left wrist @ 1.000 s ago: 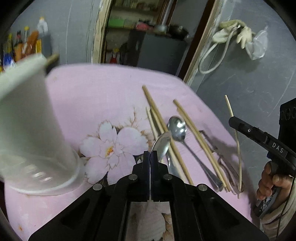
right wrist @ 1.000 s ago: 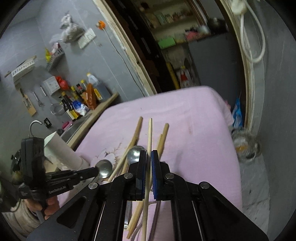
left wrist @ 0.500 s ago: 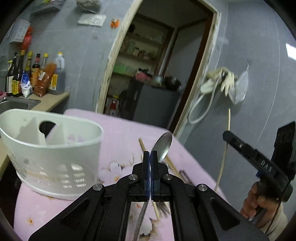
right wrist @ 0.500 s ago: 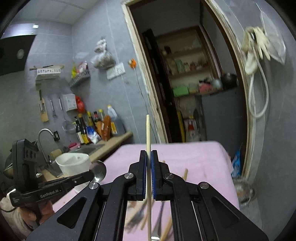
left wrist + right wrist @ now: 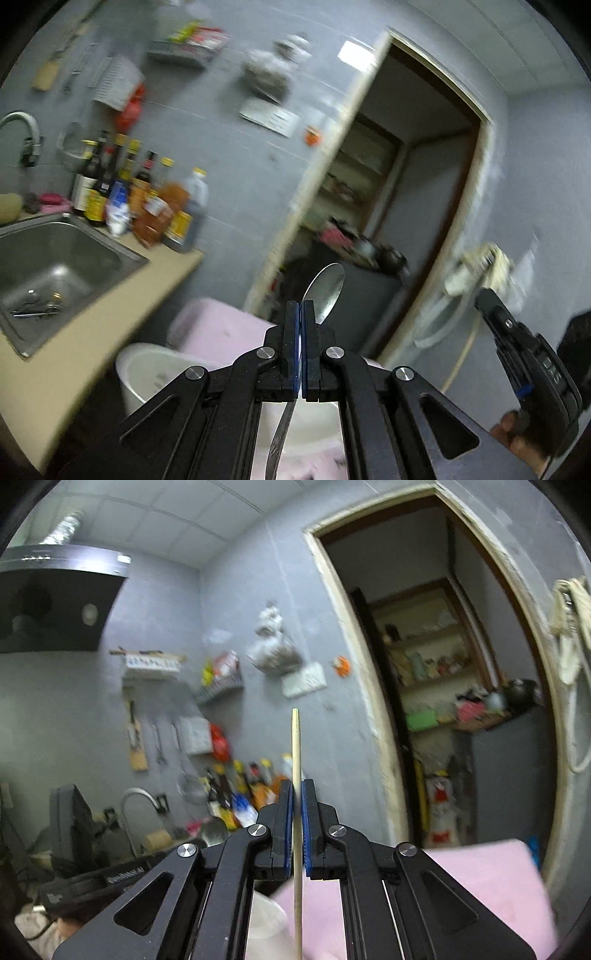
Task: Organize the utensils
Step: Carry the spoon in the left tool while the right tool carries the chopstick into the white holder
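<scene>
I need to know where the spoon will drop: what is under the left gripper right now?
Under the left gripper, shut on the spoon, sits the white utensil holder on pink cloth. The gripper covers most of its inside, so compartments and contents cannot be seen.

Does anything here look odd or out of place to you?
Nothing is spilled or broken. The one oddity: utensils lie loose in the sink. The left gripper holds a spoon, and the right gripper holds a chopstick.

Shiny metal spoon (image 5: pixel 325 291), pale matt wood chopstick (image 5: pixel 296 746), pink cloth (image 5: pixel 487 882), steel sink (image 5: pixel 55 266)
</scene>
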The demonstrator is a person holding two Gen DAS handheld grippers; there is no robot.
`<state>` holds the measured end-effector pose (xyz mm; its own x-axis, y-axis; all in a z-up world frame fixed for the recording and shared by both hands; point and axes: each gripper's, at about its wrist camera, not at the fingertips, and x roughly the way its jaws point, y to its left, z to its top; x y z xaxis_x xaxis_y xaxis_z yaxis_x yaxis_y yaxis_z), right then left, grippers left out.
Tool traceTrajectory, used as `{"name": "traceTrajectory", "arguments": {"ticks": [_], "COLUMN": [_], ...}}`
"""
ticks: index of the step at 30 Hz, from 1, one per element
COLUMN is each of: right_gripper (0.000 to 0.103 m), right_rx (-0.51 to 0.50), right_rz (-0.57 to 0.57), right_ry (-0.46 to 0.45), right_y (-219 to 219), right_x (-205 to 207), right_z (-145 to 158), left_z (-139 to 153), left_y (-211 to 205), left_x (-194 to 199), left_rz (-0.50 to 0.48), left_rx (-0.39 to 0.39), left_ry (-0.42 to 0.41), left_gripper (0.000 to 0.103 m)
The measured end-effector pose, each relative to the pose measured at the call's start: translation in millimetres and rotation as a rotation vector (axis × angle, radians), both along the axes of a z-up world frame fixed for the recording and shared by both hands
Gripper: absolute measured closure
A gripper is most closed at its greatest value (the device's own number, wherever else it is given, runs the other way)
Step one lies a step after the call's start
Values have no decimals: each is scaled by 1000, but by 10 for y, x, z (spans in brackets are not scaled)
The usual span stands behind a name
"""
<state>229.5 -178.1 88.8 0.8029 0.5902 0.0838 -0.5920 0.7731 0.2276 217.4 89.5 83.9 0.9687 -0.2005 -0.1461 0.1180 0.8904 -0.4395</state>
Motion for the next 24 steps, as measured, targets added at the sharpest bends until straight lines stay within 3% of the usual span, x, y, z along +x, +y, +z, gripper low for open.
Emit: {"name": "traceTrajectory", "arguments": {"ticks": [7,10,16,24], "right_gripper": [101,101,100,100], "right_rx": [22,23,-24,-96], "right_rz": [7,2,3,21], "right_ry": [-98,-93,-72,-15], "right_y": [579,658,765,819], "right_x": [201,277,370,432], "right_z": [-37,-120,-365,-619], "left_z": [-62,-124,-290,-521], "left_y": [794,899,803,583], "left_x": [180,251,265,258], "left_rz": [137,160,192,223], "left_rx": [-190,-219,-212,-108], "left_ry": [-56,-62,-74,-41], "left_gripper": [103,103,103,103]}}
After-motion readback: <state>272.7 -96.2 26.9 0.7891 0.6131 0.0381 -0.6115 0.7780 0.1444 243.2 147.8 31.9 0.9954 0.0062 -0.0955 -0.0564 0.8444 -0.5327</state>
